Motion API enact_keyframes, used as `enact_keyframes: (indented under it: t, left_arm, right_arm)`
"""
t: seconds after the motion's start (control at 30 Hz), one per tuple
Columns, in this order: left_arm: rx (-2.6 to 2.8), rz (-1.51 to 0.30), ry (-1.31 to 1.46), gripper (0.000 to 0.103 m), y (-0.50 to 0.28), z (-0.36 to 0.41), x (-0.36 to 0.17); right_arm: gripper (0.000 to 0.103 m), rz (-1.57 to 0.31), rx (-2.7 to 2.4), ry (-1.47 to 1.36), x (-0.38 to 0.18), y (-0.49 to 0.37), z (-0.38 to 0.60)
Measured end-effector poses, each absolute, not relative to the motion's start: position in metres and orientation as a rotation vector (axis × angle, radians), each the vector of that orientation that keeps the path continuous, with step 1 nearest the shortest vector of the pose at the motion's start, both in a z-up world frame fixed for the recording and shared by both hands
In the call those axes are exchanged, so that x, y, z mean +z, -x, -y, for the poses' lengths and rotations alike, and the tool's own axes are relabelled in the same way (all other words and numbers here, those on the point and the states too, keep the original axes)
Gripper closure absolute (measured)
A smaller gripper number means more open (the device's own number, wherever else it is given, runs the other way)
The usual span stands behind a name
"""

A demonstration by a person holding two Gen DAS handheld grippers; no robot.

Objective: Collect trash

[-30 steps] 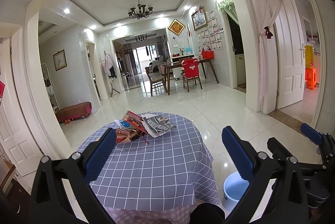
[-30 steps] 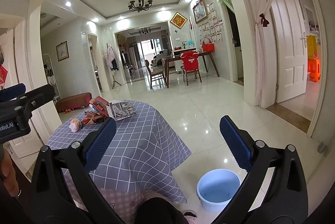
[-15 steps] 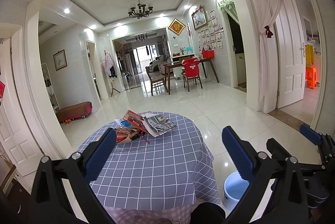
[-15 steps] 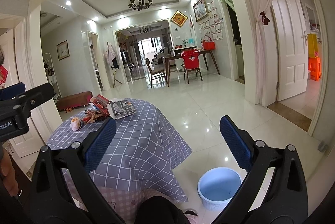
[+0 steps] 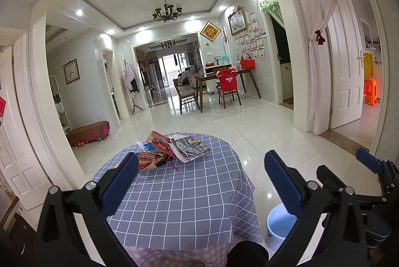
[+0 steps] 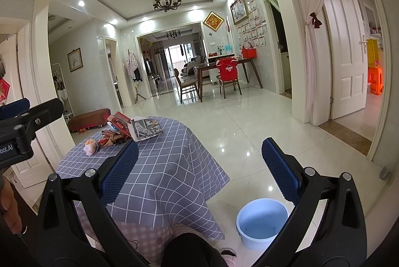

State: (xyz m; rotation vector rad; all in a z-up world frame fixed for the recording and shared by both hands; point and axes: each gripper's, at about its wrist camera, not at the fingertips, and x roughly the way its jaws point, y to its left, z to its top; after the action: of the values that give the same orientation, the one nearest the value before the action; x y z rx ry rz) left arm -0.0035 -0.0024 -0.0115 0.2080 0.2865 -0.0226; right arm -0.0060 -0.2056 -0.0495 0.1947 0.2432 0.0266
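Observation:
Trash lies at the far side of a round table with a blue checked cloth (image 5: 179,197): a folded newspaper (image 5: 190,147), a red packet (image 5: 160,143) and crumpled wrappers (image 5: 149,160). The right wrist view shows the same newspaper (image 6: 146,128), wrappers (image 6: 112,138) and a crumpled paper ball (image 6: 90,146). A light blue bin (image 6: 261,222) stands on the floor right of the table. My left gripper (image 5: 199,167) hangs open over the near table edge, holding nothing. My right gripper (image 6: 199,149) is open too, right of the table and above the bin.
White tiled floor (image 6: 249,122) stretches beyond the table to a dining table with chairs (image 5: 224,84). A white door with a curtain (image 5: 344,62) is at the right. A low red bench (image 5: 88,132) stands by the left wall. A dark knee shows at the bottom.
Almost nothing differs: both grippers stay open and hover nearly still, with only a slight drift of the views.

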Motion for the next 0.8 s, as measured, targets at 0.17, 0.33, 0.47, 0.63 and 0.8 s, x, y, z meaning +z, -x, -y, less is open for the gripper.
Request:
enact_keyframes:
  t: [0.17, 0.33, 0.47, 0.63, 0.8]
  left_arm:
    - [-0.023, -0.287, -0.209, 0.004, 0.004, 0.002, -0.013]
    - [-0.023, -0.288, -0.210, 0.004, 0.003, 0.002, -0.012]
    - [-0.023, -0.288, -0.210, 0.004, 0.003, 0.002, -0.012]
    - [-0.023, -0.293, -0.214, 0.004, 0.002, 0.002, -0.017]
    - [-0.036, -0.331, -0.220, 0.004, -0.013, -0.001, -0.030]
  right_arm:
    - [0.006, -0.249, 0.034, -0.199, -0.052, 0.006, 0.202]
    - [0.006, -0.248, 0.037, -0.204, -0.052, 0.007, 0.200]
    - [0.006, -0.254, 0.046, -0.216, -0.052, 0.003, 0.204]
    - [0.006, -0.274, 0.077, -0.235, -0.056, -0.004, 0.204]
    - [0.006, -0.319, 0.070, -0.219, -0.058, -0.014, 0.204]
